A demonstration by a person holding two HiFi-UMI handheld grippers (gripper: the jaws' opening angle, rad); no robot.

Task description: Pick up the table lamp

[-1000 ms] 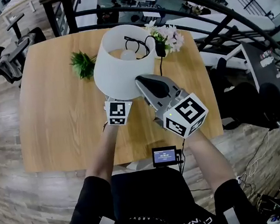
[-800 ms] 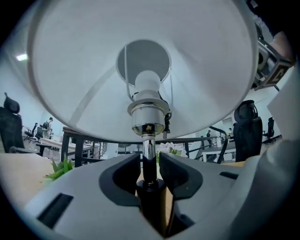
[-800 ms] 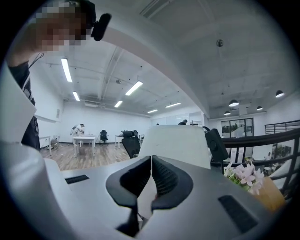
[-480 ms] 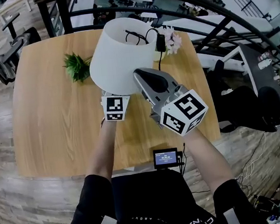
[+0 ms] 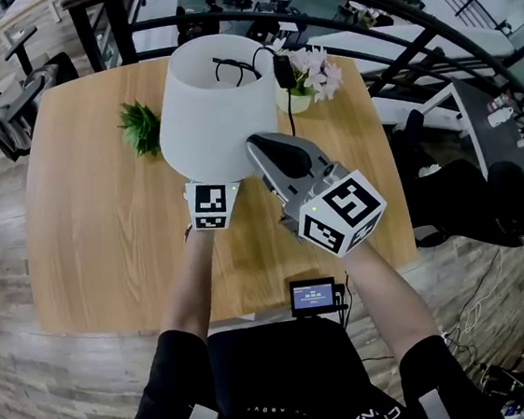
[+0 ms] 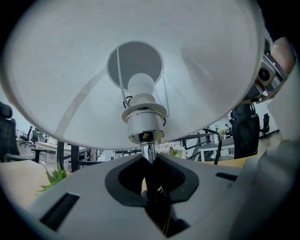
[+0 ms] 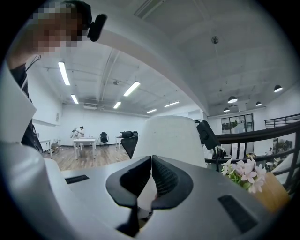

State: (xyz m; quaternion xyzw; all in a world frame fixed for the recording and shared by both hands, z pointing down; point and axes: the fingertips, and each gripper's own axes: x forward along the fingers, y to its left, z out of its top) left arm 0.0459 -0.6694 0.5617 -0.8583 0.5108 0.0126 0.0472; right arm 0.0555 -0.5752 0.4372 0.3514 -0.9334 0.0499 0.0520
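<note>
Closing just now, left tool [image 6: 150, 159] grips the lamp [image 5: 217, 106] by its stem [image 6: 148, 149]; plant [image 5: 140, 128] and flowers [image 5: 314, 71] crowd the bench [image 5: 106, 240] behind; right tool [image 7: 151, 159] is pinched shut.

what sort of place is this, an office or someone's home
Most likely an open-plan office, perhaps on a raised level: desks and office chairs stand on a wide wood floor, strip lights hang overhead, and a black railing borders the wooden table.
</note>
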